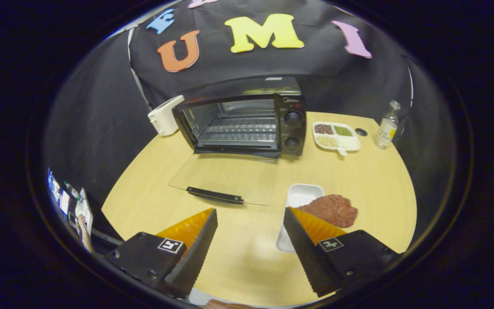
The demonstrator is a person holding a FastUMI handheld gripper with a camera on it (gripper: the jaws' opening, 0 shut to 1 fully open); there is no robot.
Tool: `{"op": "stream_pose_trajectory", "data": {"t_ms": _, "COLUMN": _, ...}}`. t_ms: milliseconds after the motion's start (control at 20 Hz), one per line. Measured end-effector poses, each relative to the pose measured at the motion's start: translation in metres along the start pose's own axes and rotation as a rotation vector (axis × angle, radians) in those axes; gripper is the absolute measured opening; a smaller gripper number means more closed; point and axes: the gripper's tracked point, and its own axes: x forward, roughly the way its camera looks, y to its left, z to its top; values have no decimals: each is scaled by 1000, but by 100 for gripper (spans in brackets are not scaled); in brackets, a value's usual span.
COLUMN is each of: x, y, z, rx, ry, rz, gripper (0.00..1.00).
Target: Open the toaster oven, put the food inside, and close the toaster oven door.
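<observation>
**Toaster oven open, food still on the table**

Toaster oven (247,124): black box, wire rack inside, glass door (225,178) folded flat onto the round wooden table (247,253). We hold the gripper (250,223) wide, gripping nothing. Reddish, lumpy food (333,209) sits on a white rectangular tray (300,197) by the right finger. Beyond: white toaster (164,115), divided dish (336,136), clear bottle (387,125).

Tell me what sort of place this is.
Probably a staged recording booth, not a real kitchen: a black cloth wall behind a wooden table holding an open toaster oven, a divided dish and a bottle. The gripper hangs open, holding nothing.
</observation>
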Motion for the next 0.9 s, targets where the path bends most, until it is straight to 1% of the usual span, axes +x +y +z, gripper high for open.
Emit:
{"op": "stream_pose_trajectory", "data": {"t_ms": 100, "x": -12, "y": -33, "z": 0, "rx": 11, "ry": 13, "rz": -8, "gripper": 98}}
{"op": "stream_pose_trajectory", "data": {"t_ms": 200, "x": -19, "y": -72, "z": -1, "rx": 33, "ry": 16, "rz": -36, "gripper": 98}}
{"op": "stream_pose_trajectory", "data": {"t_ms": 300, "x": -19, "y": -101, "z": 0, "rx": 69, "ry": 10, "rz": -33, "gripper": 96}}
{"op": "stream_pose_trajectory", "data": {"t_ms": 350, "x": -15, "y": -114, "z": -2, "rx": 105, "ry": 21, "rz": -26, "gripper": 92}}
{"op": "stream_pose_trajectory", "data": {"t_ms": 400, "x": -10, "y": -121, "z": -6, "rx": 142, "ry": 33, "rz": -3, "gripper": 90}}
{"op": "stream_pose_trajectory", "data": {"t_ms": 450, "x": -3, "y": -127, "z": -10, "rx": 185, "ry": 49, "rz": 25, "gripper": 86}}
{"op": "stream_pose_trajectory", "data": {"t_ms": 600, "x": 17, "y": -123, "z": -21, "rx": 309, "ry": 85, "rz": 147, "gripper": 78}}
{"op": "stream_pose_trajectory", "data": {"t_ms": 700, "x": 27, "y": -119, "z": -25, "rx": 372, "ry": 99, "rz": 204, "gripper": 68}}
{"op": "stream_pose_trajectory", "data": {"t_ms": 800, "x": 31, "y": -117, "z": -25, "rx": 414, "ry": 96, "rz": 220, "gripper": 43}}
{"op": "stream_pose_trajectory", "data": {"t_ms": 850, "x": 23, "y": -115, "z": -19, "rx": 423, "ry": 82, "rz": 235, "gripper": 31}}
{"op": "stream_pose_trajectory", "data": {"t_ms": 900, "x": 20, "y": -107, "z": -20, "rx": 405, "ry": 71, "rz": 246, "gripper": 19}}
